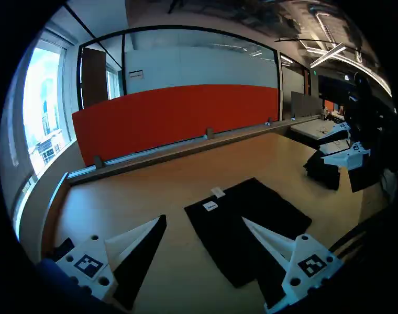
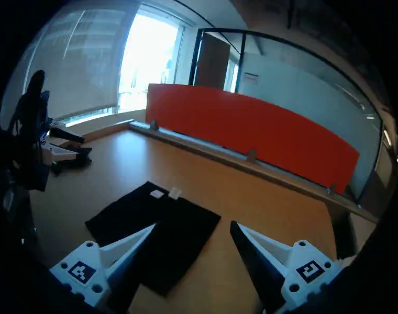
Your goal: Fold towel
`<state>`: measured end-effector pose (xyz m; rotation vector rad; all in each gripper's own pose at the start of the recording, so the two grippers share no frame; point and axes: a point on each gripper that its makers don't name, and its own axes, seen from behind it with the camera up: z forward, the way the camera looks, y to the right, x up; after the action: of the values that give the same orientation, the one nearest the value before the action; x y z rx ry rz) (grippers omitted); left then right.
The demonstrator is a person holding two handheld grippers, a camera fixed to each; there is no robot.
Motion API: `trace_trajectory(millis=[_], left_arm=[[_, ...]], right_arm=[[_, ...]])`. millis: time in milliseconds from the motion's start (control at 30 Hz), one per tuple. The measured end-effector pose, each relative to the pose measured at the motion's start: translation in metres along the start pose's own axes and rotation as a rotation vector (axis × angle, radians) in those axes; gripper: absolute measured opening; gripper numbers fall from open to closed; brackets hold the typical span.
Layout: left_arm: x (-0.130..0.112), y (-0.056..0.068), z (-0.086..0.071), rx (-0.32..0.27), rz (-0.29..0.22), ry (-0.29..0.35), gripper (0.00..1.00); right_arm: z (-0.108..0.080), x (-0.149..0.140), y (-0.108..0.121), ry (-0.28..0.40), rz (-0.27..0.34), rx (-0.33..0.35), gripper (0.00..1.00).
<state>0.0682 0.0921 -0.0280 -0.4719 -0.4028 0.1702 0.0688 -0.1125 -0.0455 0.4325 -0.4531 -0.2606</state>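
Wooden desk (image 1: 162, 178) carries black towel (image 1: 241, 230) (flat, two white tags).

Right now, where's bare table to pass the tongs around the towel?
Wide bare table between towel and orange divider, and on the towel's window side. Tighter at the towel's near edge, where left tongs and right tongs hover.

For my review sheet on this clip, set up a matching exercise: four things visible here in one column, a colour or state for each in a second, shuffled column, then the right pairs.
Column one:
1. towel
2. divider panel
3. table
4. left gripper

Column two:
A. orange-red, standing upright along the table's far edge
B. open, its two fingers spread apart
C. black, lying flat
D. light brown wood, with the towel lying on it

Pairs: 1-C, 2-A, 3-D, 4-B
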Motion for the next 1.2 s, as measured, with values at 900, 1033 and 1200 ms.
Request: trace_trajectory(millis=[900, 1033, 1200], left_arm=[[-0.124, 0.046, 0.031, -0.109, 0.023, -0.253, 0.96], [-0.139, 0.055, 0.032, -0.134, 0.026, -0.289, 0.96], [-0.159, 0.064, 0.033, -0.155, 0.042, -0.335, 0.96]], right_arm=[[0.034, -0.11, -0.031, -0.168, -0.001, 0.064, 1.0], [0.037, -0.127, -0.035, -0.192, -0.008, 0.072, 1.0], [0.039, -0.144, -0.04, -0.218, -0.01, 0.084, 1.0]])
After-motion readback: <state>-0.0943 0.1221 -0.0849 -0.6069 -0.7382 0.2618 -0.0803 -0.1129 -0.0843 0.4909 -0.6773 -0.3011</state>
